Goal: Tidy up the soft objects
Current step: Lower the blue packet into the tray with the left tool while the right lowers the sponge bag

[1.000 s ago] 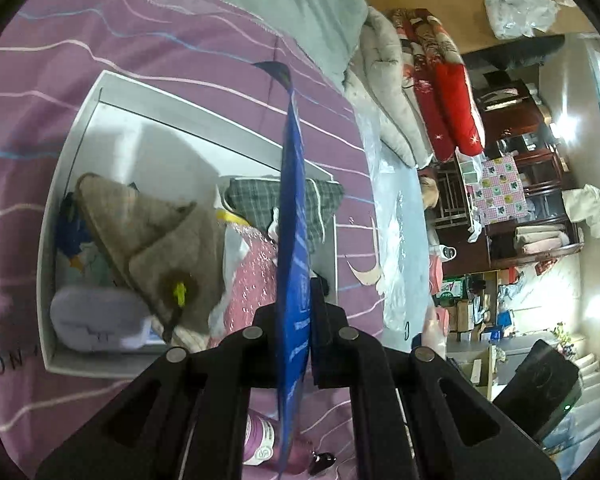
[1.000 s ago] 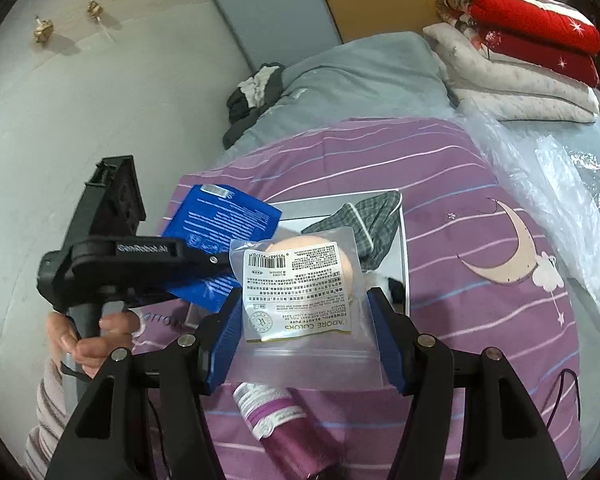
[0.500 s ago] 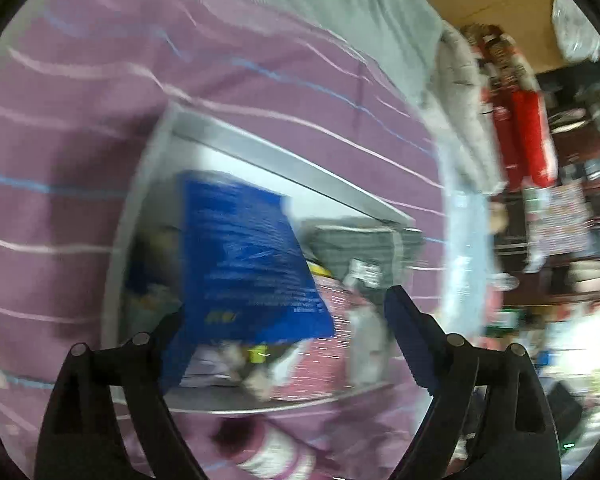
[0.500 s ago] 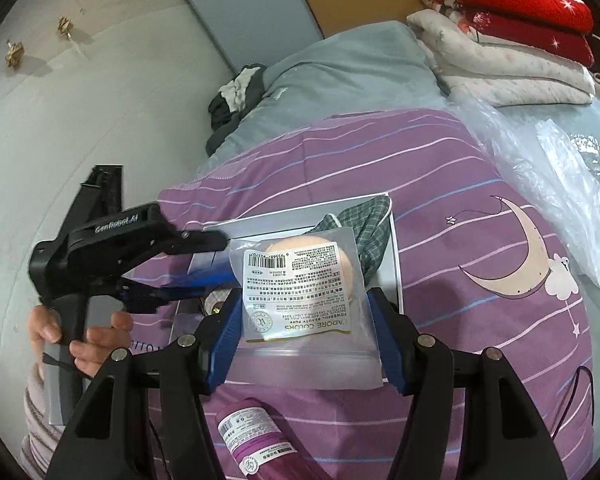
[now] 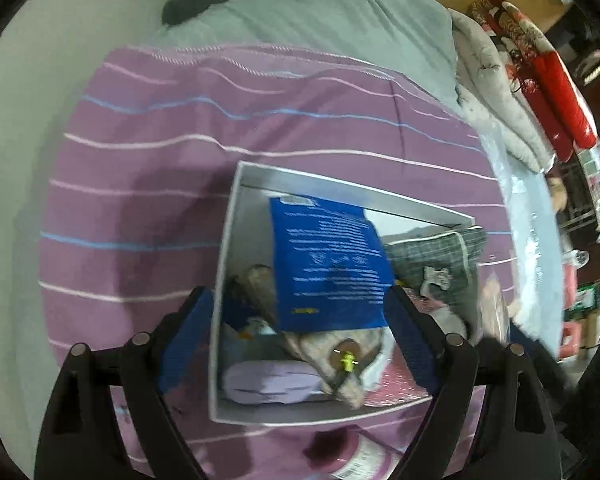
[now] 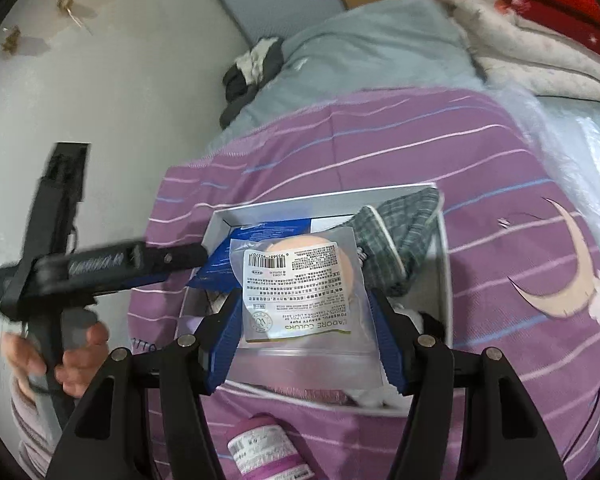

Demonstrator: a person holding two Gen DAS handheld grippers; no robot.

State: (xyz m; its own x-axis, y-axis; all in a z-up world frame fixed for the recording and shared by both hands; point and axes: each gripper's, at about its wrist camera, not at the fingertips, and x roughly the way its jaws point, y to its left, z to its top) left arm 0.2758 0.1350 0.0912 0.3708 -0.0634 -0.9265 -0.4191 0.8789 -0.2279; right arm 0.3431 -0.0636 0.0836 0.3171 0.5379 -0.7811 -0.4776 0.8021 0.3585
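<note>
While left gripper (image 5: pixel 300 320) hangs wide open over box (image 5: pixel 236 208), blue packet (image 5: pixel 328 260) lies loose inside box, atop grey slipper (image 5: pixel 340 344); nothing between its fingers. Right gripper (image 6: pixel 304 332) clamps bagged puff (image 6: pixel 300 284) by bag sides, just above box near edge. Plaid cloth (image 6: pixel 404 232) fills box far right corner. Purple roll (image 6: pixel 260 448) lies on bed just outside box near wall. Step in hand, judged: puff drop-off. Next move calls for lowering puff into box, then opening fingers.
</note>
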